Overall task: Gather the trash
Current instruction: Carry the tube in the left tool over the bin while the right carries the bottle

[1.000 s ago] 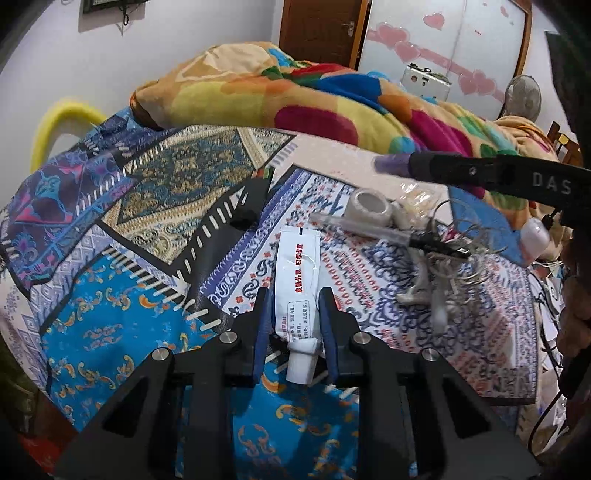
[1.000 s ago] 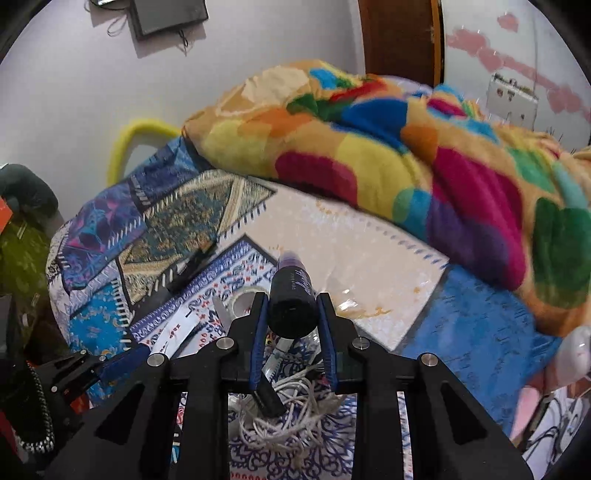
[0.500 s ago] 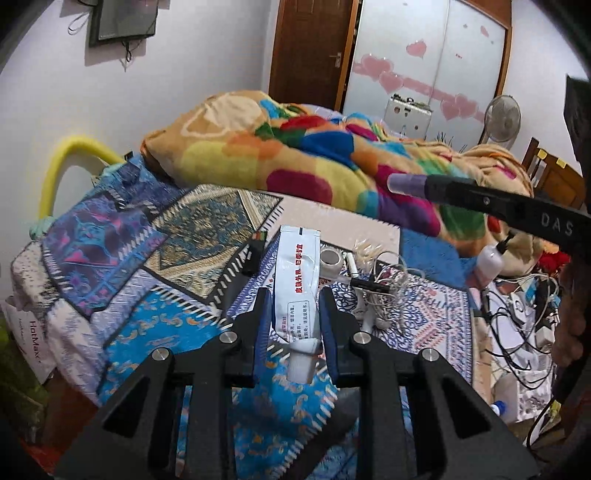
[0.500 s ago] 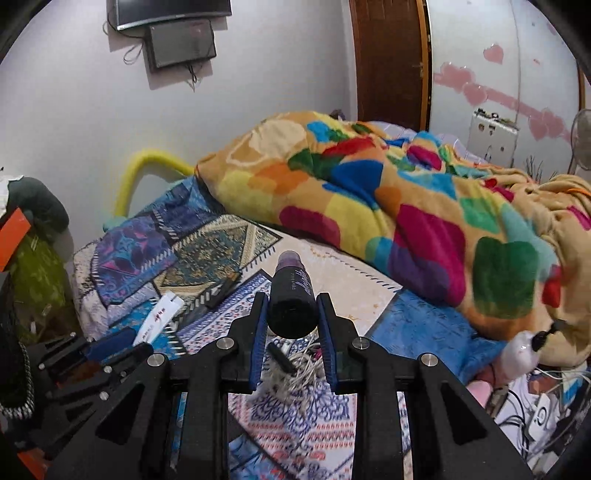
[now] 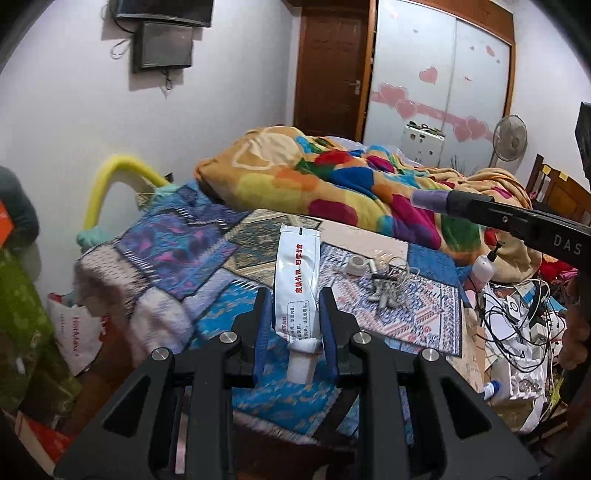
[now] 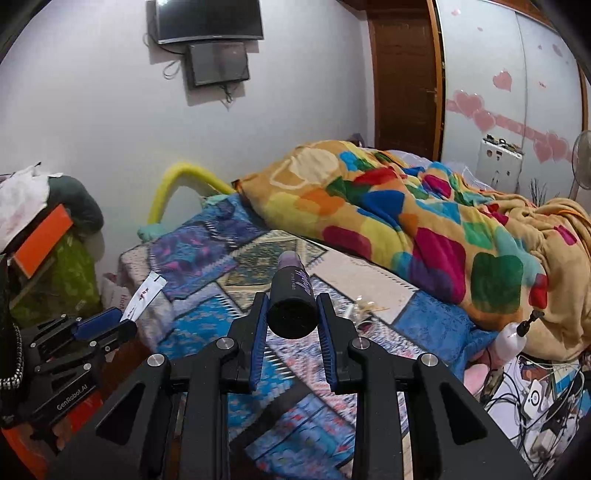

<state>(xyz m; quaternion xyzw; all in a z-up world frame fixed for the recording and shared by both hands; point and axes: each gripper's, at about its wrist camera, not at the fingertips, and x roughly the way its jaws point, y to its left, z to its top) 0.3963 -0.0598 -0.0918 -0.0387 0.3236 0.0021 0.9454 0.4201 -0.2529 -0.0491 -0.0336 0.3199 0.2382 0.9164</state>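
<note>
- The left gripper (image 5: 295, 314) is clamped on a white ointment tube (image 5: 296, 284); its blue pads press the tube's lower body from both sides, the white cap hangs just below the fingertips, and the crimped end stands up past them with red and black printing facing the camera.
- The right gripper (image 6: 290, 317) is clamped on a black cylindrical bottle (image 6: 291, 299); the round black base faces the camera between the pads and the purple cap points away over the bed.
- Both held things are off the patterned blue bedspread (image 5: 207, 258), which lies below and beyond the fingers.
- Only the left wrist view shows what is left on the bedspread: a roll of white tape (image 5: 356, 265) and, just beside it, a tangle of white cord (image 5: 388, 284).
- That view also shows the right gripper from the side, with the bottle's purple cap sticking out in front of the multicoloured blanket (image 5: 332, 184).
- Only the right wrist view shows the left gripper from the side, low at the left edge, with the tube pointing up out of it towards the bed's corner.
- Farther back, both views show a wall-mounted screen (image 6: 208, 18) and a brown door (image 5: 328, 70).
</note>
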